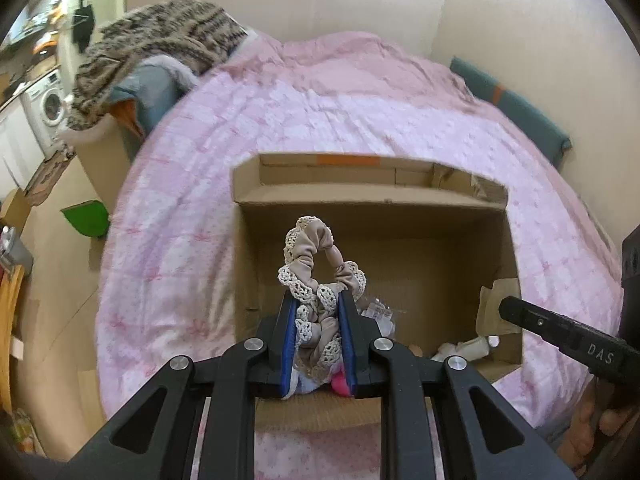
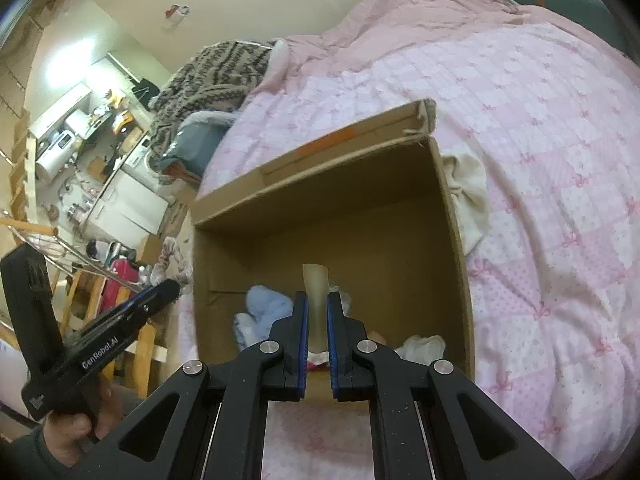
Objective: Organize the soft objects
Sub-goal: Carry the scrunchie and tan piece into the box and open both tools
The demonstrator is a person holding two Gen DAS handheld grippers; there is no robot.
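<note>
1. The bed [image 1: 360,92] fills most of both views; a pink quilt [image 2: 540,160] with small bows covers it, and it goes from the middle to the right edge of each frame.
2. A brown knitted blanket [image 1: 160,48] lies in a heap at the upper left of the left wrist view, at the far corner of the bed.
3. An open cardboard box [image 1: 248,248] stands on the quilt in the lower middle of both views, its flaps folded outward.
4. On the floor of the box, near the bottom of the frame, lie a light blue soft item [image 2: 264,304], a white cloth [image 2: 424,346] and something pink, partly hidden by the fingers.
5. A cream cloth [image 2: 468,196] lies on the quilt, touching the right outer wall of the box.
6. The left tool [image 1: 319,300] is nearly closed and grips a beige scrunchie [image 1: 316,256] with lace edge; the scrunchie's loop stands up above the fingertips, over the box opening.
7. The right tool [image 2: 317,302] is also nearly closed and pinches a thin, pale beige strip [image 2: 316,284] that rises between the blue pads [image 2: 304,320], above the box interior.
8. Each view shows the other tool at its side edge, held by a hand [image 2: 68,436].
</note>
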